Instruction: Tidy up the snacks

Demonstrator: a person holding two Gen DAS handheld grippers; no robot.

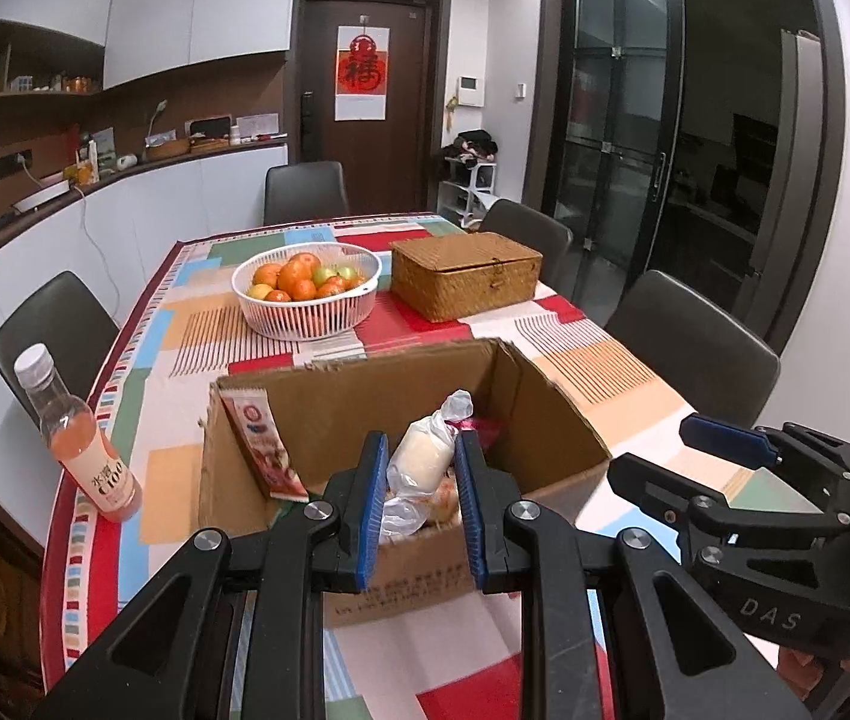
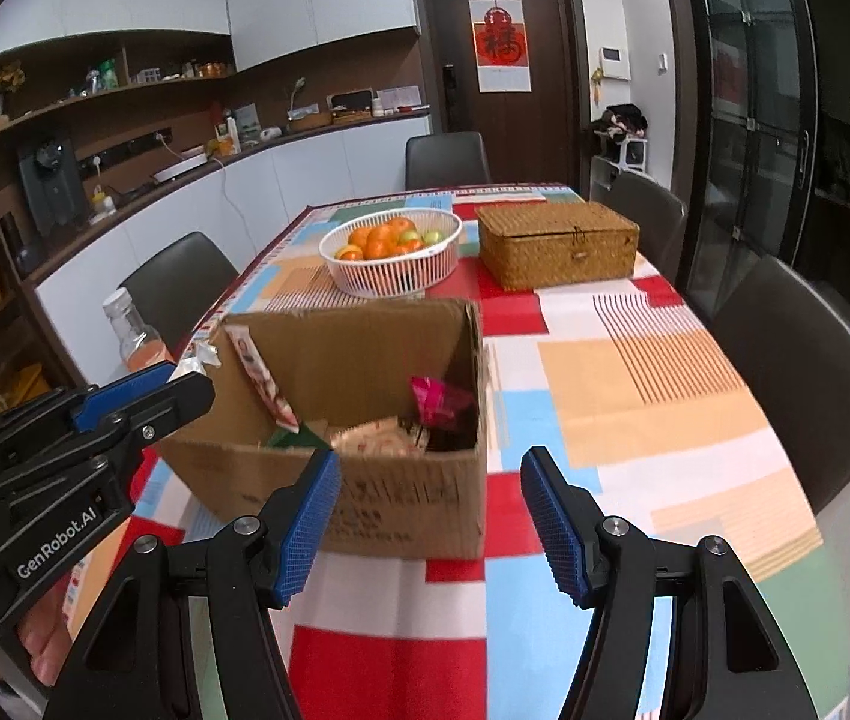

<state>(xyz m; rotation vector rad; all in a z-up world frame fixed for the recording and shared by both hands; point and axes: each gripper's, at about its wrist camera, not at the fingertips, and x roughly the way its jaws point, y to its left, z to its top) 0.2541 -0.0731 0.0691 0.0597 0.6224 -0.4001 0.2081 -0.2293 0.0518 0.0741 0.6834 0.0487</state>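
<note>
An open cardboard box (image 1: 551, 414) sits on the patterned tablecloth and shows in the right wrist view too (image 2: 365, 498). My left gripper (image 1: 419, 468) is shut on a white snack in a clear wrapper (image 1: 425, 456), held over the box's near edge. Inside the box are a long red-white packet (image 1: 263, 444), a pink packet (image 2: 437, 399) and other wrapped snacks (image 2: 371, 438). My right gripper (image 2: 431, 516) is open and empty in front of the box's near right corner; it also shows in the left wrist view (image 1: 725, 450).
A white basket of oranges and green fruit (image 1: 308, 288) and a closed wicker box (image 1: 464, 273) stand behind the cardboard box. A bottle of pink drink (image 1: 80, 438) stands at the table's left edge. Dark chairs (image 2: 803, 360) surround the table.
</note>
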